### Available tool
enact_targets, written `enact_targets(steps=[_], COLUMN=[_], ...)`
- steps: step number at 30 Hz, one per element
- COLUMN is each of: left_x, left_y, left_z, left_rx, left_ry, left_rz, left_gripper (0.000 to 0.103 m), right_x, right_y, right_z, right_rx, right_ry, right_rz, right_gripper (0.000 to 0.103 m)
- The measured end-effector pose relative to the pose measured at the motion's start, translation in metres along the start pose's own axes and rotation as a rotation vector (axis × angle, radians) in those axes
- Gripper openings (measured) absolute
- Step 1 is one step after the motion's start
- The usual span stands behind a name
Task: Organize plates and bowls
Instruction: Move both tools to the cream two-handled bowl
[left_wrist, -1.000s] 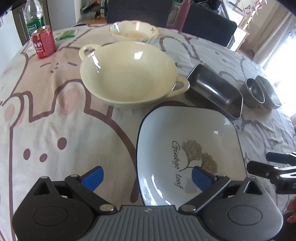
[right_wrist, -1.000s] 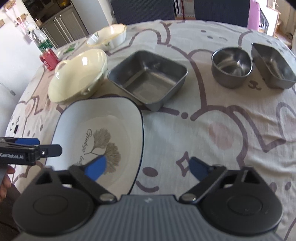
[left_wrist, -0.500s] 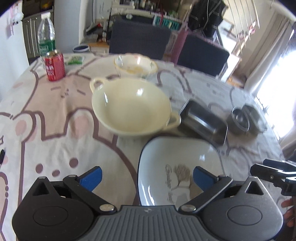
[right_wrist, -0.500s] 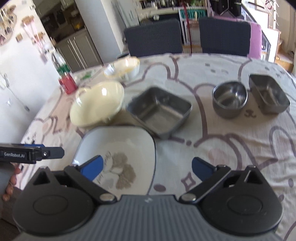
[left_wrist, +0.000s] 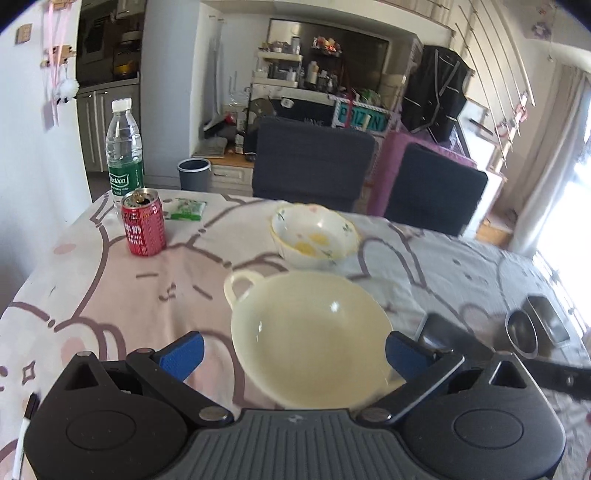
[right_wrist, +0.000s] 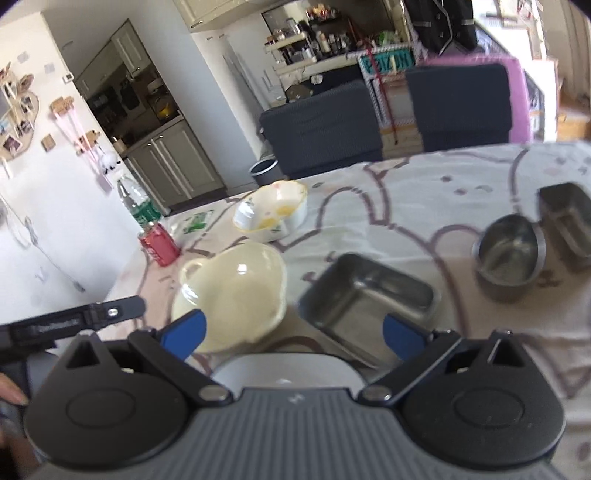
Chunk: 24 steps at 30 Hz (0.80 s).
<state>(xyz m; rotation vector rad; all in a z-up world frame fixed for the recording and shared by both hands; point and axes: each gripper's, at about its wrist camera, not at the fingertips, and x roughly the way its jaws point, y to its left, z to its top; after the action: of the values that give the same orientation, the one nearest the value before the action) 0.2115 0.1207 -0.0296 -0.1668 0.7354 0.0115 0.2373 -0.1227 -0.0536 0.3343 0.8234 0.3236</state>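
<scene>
the wide cream ceramic bowl with 2 loop handles (left_wrist: 310, 343) sits on the printed tablecloth (left_wrist: 92, 288) just ahead of the left gripper (left_wrist: 291, 350), framed between its 2 blue-padded fingers (left_wrist: 183, 353), which stand wide apart and grip nothing; beyond the fingertips lies the small scalloped floral bowl with yellow residue (left_wrist: 314, 236), apart from the cream one; off the right finger are the square steel tray (right_wrist: 365, 295), then the round steel bowl (right_wrist: 511, 254) and the smaller steel tray (right_wrist: 567, 218) side by side; the right gripper (right_wrist: 291, 332) is likewise spread and empty, the cream bowl ahead of its left finger, the square tray ahead of its right, and a white plate rim (right_wrist: 288, 373) just showing below between them; judged from this, nothing is stacked yet, so the whole sorting remains; far past the left finger stand a red drink can (left_wrist: 143, 227) and a clear water bottle (left_wrist: 123, 144).
</scene>
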Motion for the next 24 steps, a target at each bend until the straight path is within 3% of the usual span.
enact_targets(steps=[4, 11, 16, 24], left_x=[0.020, 0.057, 0.084, 0.112], left_y=[0.006, 0.019, 0.031, 0.042], left_z=[0.011, 0.024, 0.027, 0.028], left_rx=[0.004, -0.022, -0.034, -0.080], left_ry=[-0.013, 0.025, 0.059, 0.095], left_rz=[0.009, 0.030, 0.063, 0.058], left_gripper=[0.098, 0.079, 0.067, 0.058], right_x=[0.032, 0.078, 0.101, 0.117], right_y=[-0.003, 0.005, 0.006, 0.001], right_z=[0.011, 0.006, 0.001, 0.002], right_rx=[0.141, 0.247, 0.287, 0.310], right_ry=[0.078, 0.213, 0.266, 0.299], right_rz=[0.101, 0.144, 0.120, 0.090], right_gripper=[0.099, 0.065, 0.053, 0.037])
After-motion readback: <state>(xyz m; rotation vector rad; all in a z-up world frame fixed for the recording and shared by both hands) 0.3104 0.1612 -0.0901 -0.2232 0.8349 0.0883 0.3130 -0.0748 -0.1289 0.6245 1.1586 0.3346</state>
